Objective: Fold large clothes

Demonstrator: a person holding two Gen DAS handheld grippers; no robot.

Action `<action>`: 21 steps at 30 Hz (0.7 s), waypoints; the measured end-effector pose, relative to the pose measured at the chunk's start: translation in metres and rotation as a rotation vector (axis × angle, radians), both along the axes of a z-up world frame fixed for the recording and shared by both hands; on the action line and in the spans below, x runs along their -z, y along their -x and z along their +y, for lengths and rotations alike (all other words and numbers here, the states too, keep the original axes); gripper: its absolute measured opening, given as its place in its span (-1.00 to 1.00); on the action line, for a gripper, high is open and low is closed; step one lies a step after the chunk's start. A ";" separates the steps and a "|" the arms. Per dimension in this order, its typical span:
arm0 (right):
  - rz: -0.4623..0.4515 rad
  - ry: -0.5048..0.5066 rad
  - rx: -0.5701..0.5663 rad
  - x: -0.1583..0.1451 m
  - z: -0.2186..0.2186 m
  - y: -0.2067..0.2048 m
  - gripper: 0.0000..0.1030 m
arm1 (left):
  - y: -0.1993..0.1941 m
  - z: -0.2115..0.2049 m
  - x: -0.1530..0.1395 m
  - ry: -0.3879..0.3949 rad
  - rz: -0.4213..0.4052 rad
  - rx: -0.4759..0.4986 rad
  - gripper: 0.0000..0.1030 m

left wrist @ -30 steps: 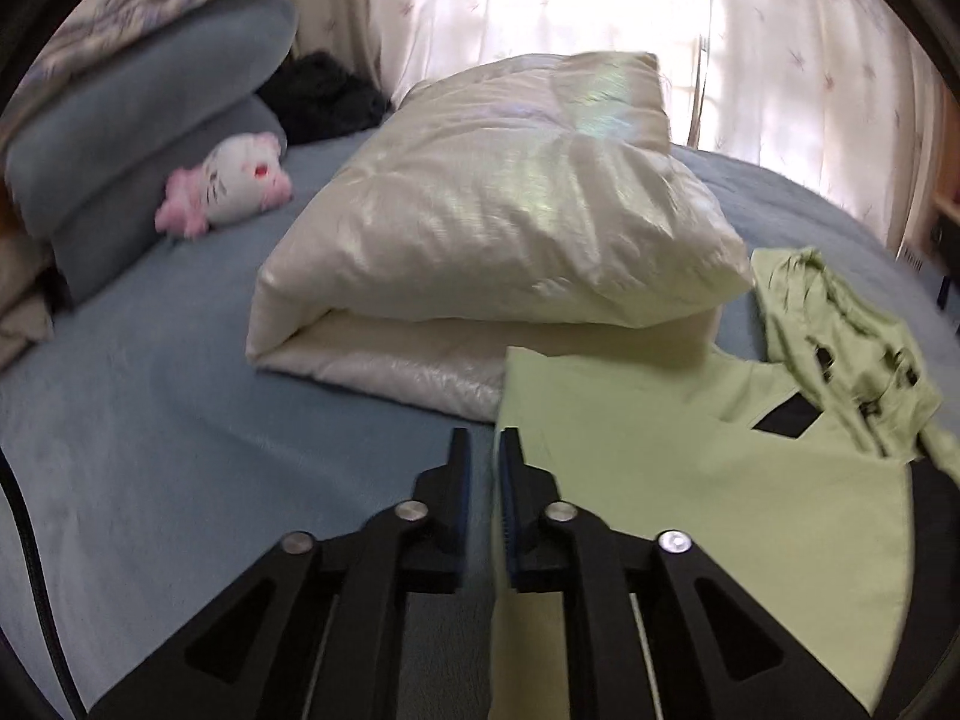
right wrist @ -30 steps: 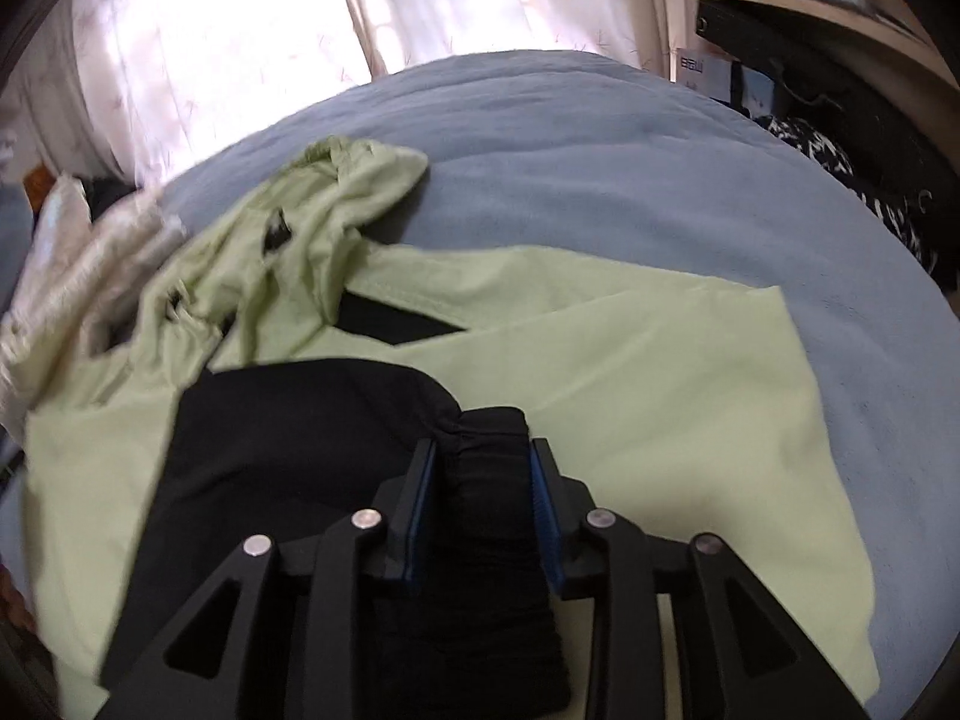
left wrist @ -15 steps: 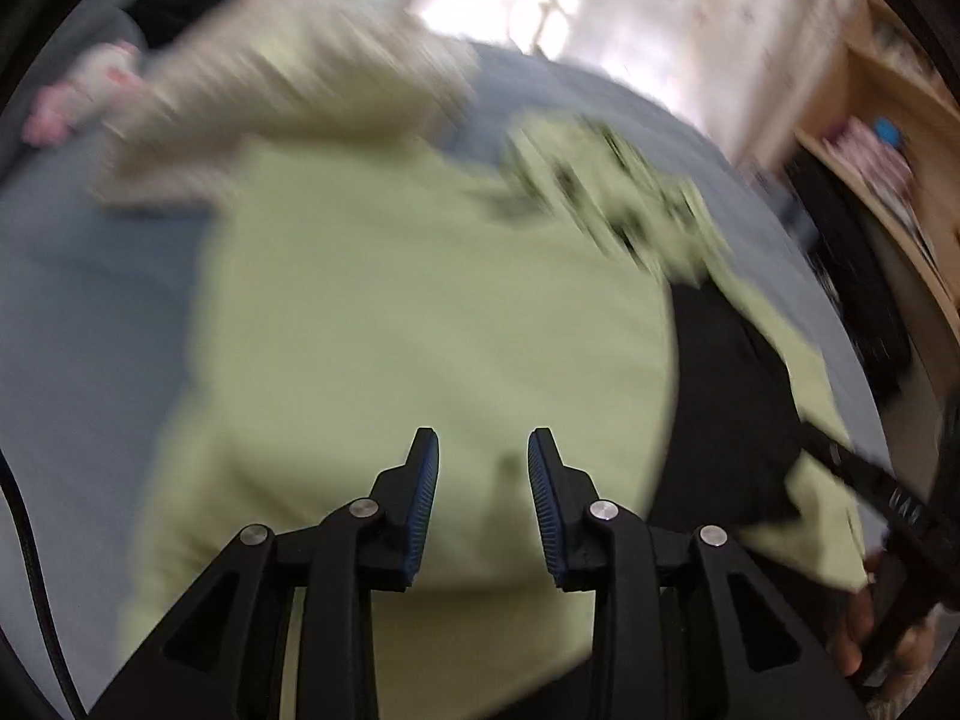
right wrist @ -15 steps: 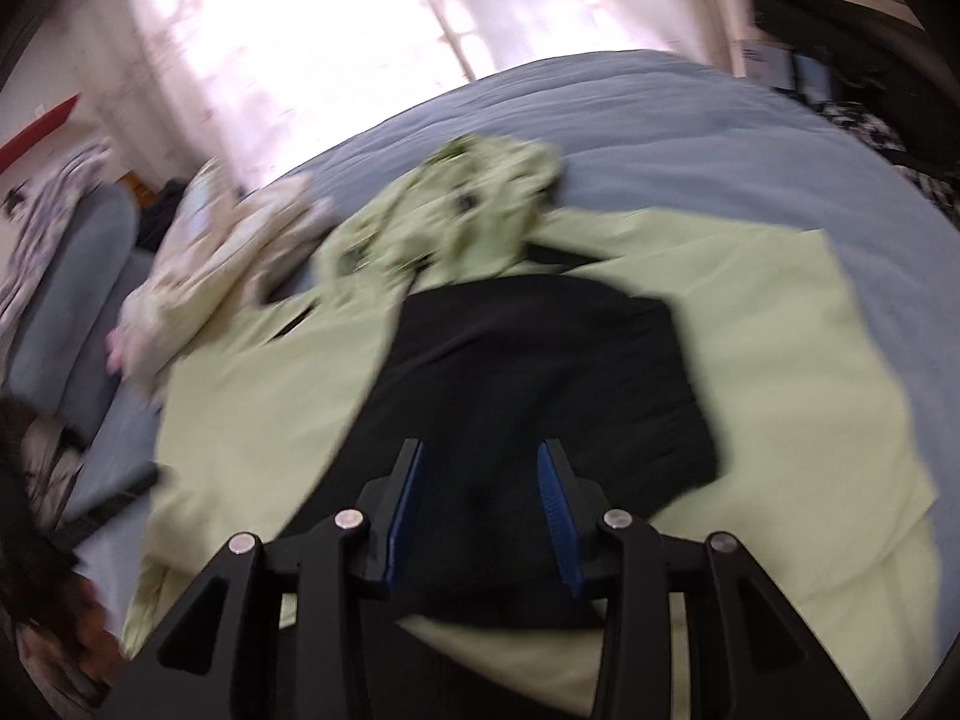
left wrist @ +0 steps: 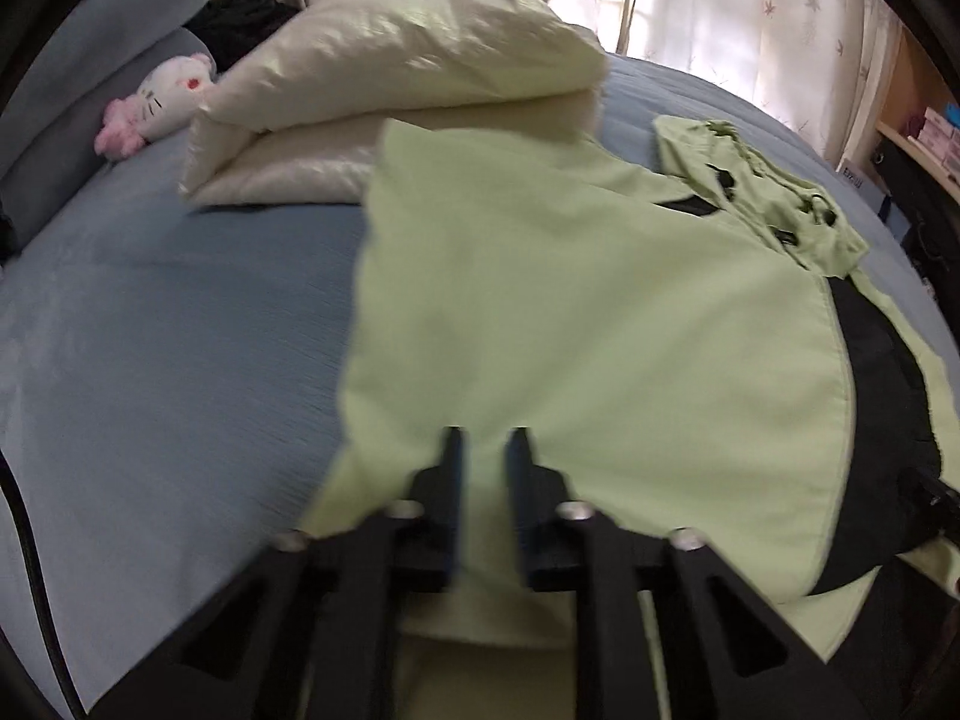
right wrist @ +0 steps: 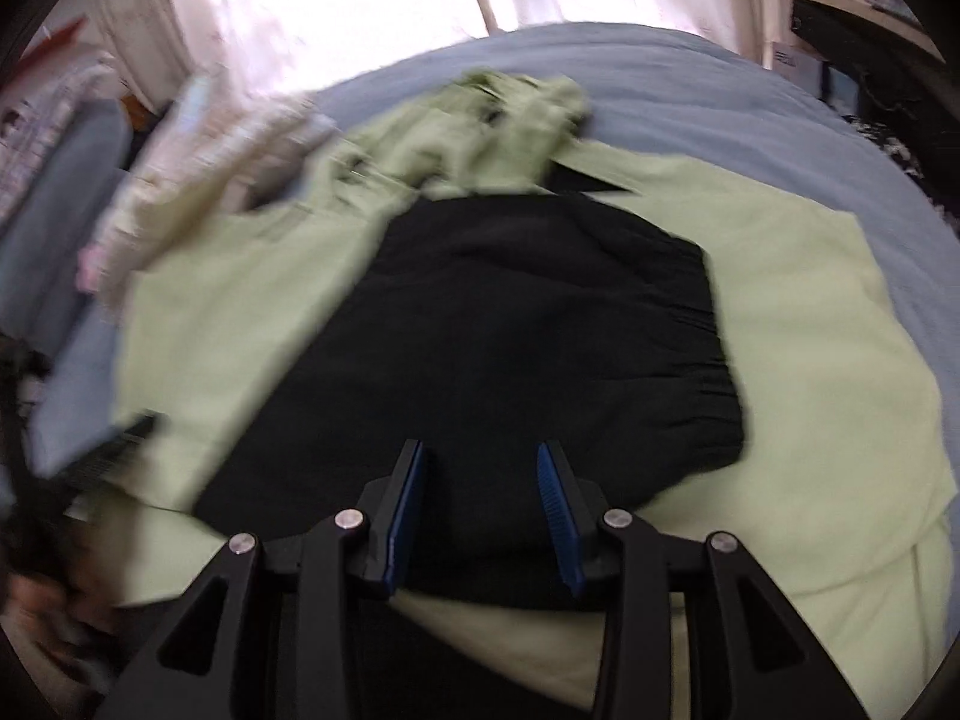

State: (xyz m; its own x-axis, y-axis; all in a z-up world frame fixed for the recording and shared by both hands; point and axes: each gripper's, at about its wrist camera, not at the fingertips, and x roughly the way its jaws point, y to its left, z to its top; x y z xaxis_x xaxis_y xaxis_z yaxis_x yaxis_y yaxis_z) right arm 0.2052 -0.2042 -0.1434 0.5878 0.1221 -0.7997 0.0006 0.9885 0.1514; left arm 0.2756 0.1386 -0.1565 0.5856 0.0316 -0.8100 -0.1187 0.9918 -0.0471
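A large light-green hooded jacket (left wrist: 570,312) lies spread on the blue bed, its crumpled hood (left wrist: 750,192) at the far end. A black part of the jacket (right wrist: 510,330) lies flat across its middle, with a gathered edge on the right. My left gripper (left wrist: 485,468) is at the jacket's near left edge. Its jaws are closing, and a fold of green cloth sits between them. My right gripper (right wrist: 480,480) hovers over the near edge of the black part, open, with both blue pads bare. The jacket (right wrist: 810,360) shows on both sides of the black part.
A folded cream duvet (left wrist: 408,60) lies beyond the jacket, touching its far edge. A pink-and-white plush toy (left wrist: 162,102) and grey-blue cushions (left wrist: 72,78) sit at the far left. Bare blue bed sheet (left wrist: 150,330) lies left of the jacket. Shelves (left wrist: 924,138) stand at the right by the curtains.
The right gripper let go of the black cuff it was shut on; the black part now lies spread flat. The left jaws widened over the jacket, then narrowed on the green cloth lower down.
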 end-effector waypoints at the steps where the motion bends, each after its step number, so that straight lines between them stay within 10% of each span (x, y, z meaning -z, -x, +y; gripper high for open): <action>1: -0.013 0.020 0.016 0.000 -0.006 0.001 -0.26 | -0.001 0.005 0.001 -0.013 -0.003 -0.009 -0.85; 8: -0.009 -0.005 0.063 -0.011 -0.022 0.002 -0.27 | -0.005 0.010 -0.004 -0.077 0.020 -0.035 -0.84; 14: -0.062 -0.056 -0.010 -0.036 0.013 -0.017 -0.25 | -0.007 -0.026 -0.035 -0.029 -0.015 0.050 -0.12; 21: -0.031 -0.046 -0.079 -0.017 0.067 -0.075 -0.25 | -0.060 -0.078 -0.028 -0.067 -0.028 0.108 -0.06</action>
State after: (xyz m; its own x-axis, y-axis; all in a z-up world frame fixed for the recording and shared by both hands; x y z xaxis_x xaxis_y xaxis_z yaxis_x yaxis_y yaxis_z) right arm 0.2805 -0.1376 -0.1262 0.5990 0.2058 -0.7738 -0.0829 0.9772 0.1957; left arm 0.3353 0.0607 -0.1289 0.6107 0.0204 -0.7916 -0.0105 0.9998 0.0177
